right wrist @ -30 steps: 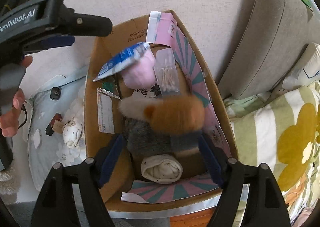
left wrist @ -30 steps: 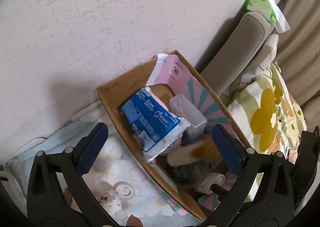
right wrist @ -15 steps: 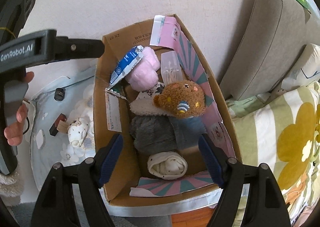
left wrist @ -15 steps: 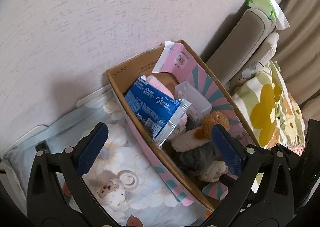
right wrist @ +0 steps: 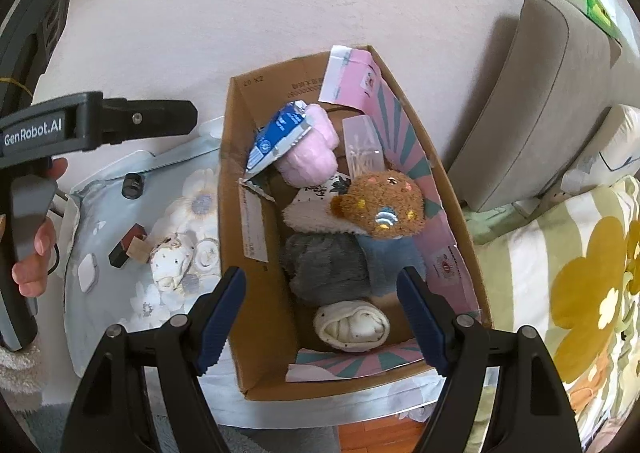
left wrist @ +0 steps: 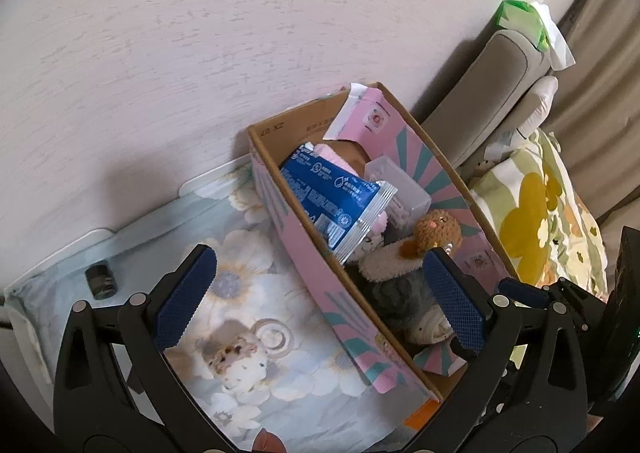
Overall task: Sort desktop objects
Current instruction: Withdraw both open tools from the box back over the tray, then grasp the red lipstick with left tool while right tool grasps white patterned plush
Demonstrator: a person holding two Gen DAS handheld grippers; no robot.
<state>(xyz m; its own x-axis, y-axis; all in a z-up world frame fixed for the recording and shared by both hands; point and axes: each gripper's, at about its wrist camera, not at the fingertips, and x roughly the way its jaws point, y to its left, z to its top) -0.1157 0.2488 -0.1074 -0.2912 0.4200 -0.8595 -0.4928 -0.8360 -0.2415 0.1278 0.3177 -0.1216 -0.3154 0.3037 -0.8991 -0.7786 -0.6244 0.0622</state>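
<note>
**Q:** Which thing does the next move turn on, and where is it?

**A:** By my reading, the small white plush toy (left wrist: pixel 240 363). It lies on the flower-print cloth (left wrist: pixel 132 245), outside the cardboard box (left wrist: pixel 304 277) and near its pink outer wall. In the left wrist view it sits at lower centre, low between the two pads of my left gripper (left wrist: pixel 316 299) and nearer the left pad. In the right wrist view the same toy (right wrist: pixel 172 263) shows at centre left, beyond the box's left wall.

**Q:** How does it lie?

**A:** It looks lumpy rather than long. I cannot tell a clear long axis, so I judge the approach angle matters little.

**Q:** Which hand is nearer?

**A:** The left. My right gripper (right wrist: pixel 320 317) hangs over the box's near end, above the rolled white cloth (right wrist: pixel 352 327) and the grey plush (right wrist: pixel 326 267); the brown bear (right wrist: pixel 382 207) lies further in. The box wall stands between it and the toy.

**Q:** And the state of the tools?

**A:** Both are released. The left jaws stand wide with nothing pressed between them; the right jaws are likewise parted and empty.

**Q:** What else is left on the cloth?

**A:** A small dark cylinder (right wrist: pixel 132 185) at upper left and a black-and-red block (right wrist: pixel 128 247) beside the toy.
</note>
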